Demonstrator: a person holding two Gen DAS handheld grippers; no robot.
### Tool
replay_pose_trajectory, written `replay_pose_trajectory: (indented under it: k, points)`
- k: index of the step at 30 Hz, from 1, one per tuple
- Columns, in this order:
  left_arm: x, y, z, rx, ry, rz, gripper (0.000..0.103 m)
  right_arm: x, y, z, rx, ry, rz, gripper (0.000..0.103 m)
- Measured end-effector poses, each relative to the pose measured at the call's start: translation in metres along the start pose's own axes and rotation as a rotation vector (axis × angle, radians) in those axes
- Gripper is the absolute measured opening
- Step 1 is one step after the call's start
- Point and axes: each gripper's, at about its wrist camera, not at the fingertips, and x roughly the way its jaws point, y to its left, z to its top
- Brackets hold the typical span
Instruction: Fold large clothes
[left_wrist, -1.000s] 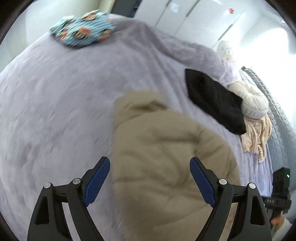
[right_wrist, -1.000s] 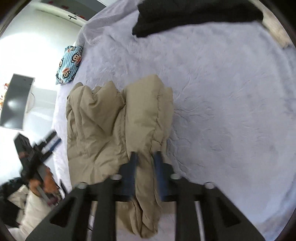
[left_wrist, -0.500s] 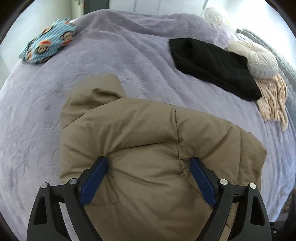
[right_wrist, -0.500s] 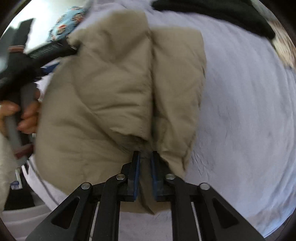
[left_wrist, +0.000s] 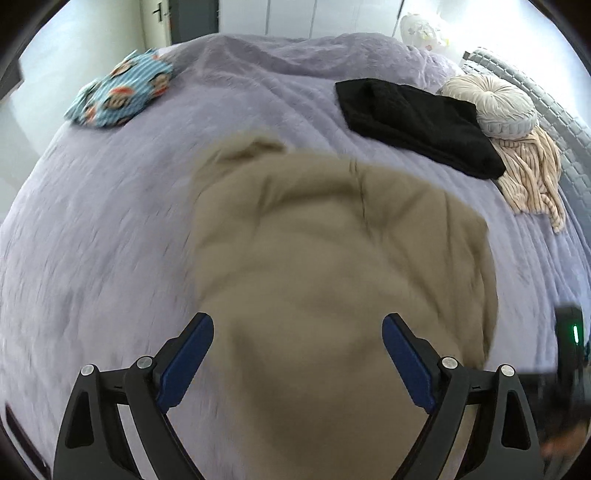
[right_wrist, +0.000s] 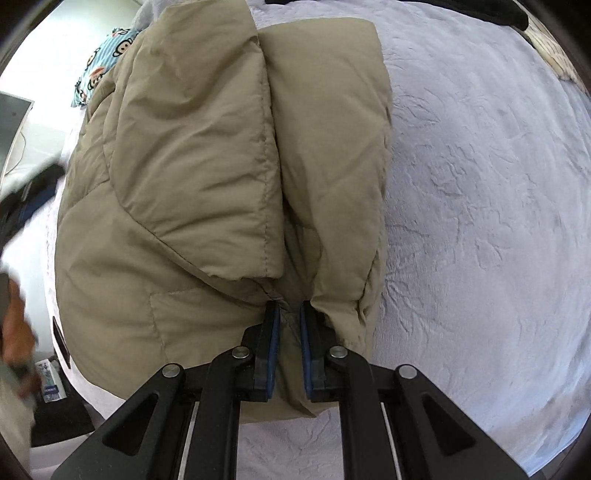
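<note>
Two tongs work over a bed (left_wrist: 110, 221) covered in a lilac fleece blanket. The right tongs (right_wrist: 288, 321) are clamped on a fold of a khaki puffer jacket (right_wrist: 192, 158), the padded fabric bunching up between the blue pads (right_wrist: 272, 332) and bulging out to either side. The jacket lies folded on the bed near its edge, one quilted panel lapped over another with a stitched seam running down the middle.

The left tongs (left_wrist: 297, 339) hang above the same jacket (left_wrist: 332, 240) with their jaws spread wide apart, gripping nothing; this view is blurred in its lower half.

Farther up the bed, well apart from the jacket, lies a black knit garment (left_wrist: 417, 118), its far end touching a round cream pleated cushion (left_wrist: 495, 105) that sits on a beige ribbed throw (left_wrist: 532, 177). At the far left corner of the bed rests a blue striped cloth printed with monkey faces (left_wrist: 118, 96).
</note>
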Motion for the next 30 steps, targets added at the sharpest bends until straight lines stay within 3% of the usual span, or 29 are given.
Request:
replay_pose_trajectory:
  k: [2,5,8,10,19,21,23,30]
  points:
    - [-0.009,0.007,-0.024,-0.028,0.028,0.001,0.093,-0.001,0.001,0.001,-0.002,0.002,-0.006,0.01]
    - [0.0,0.016,-0.062,-0.065,0.136,0.003,0.093,-0.007,0.007,0.003,-0.001,0.004,-0.021,0.011]
    - [0.004,0.026,-0.078,-0.13,0.194,0.002,0.094,-0.014,0.013,0.002,0.002,0.021,-0.034,0.013]
    - [-0.003,0.03,-0.08,-0.163,0.197,0.005,0.094,-0.022,0.019,-0.001,-0.006,0.022,-0.048,0.015]
    - [-0.03,0.028,-0.082,-0.137,0.179,0.046,0.094,-0.07,0.026,-0.014,0.005,0.009,-0.072,0.016]
    - [-0.034,0.029,-0.081,-0.145,0.181,0.041,0.094,-0.077,0.028,-0.018,0.013,0.004,-0.075,0.023]
    - [-0.038,0.029,-0.076,-0.144,0.17,0.042,0.094,-0.084,0.029,-0.021,0.013,-0.003,-0.079,0.039]
    - [-0.047,0.028,-0.08,-0.133,0.169,0.034,0.094,-0.087,0.043,-0.037,0.007,-0.015,-0.076,0.039]
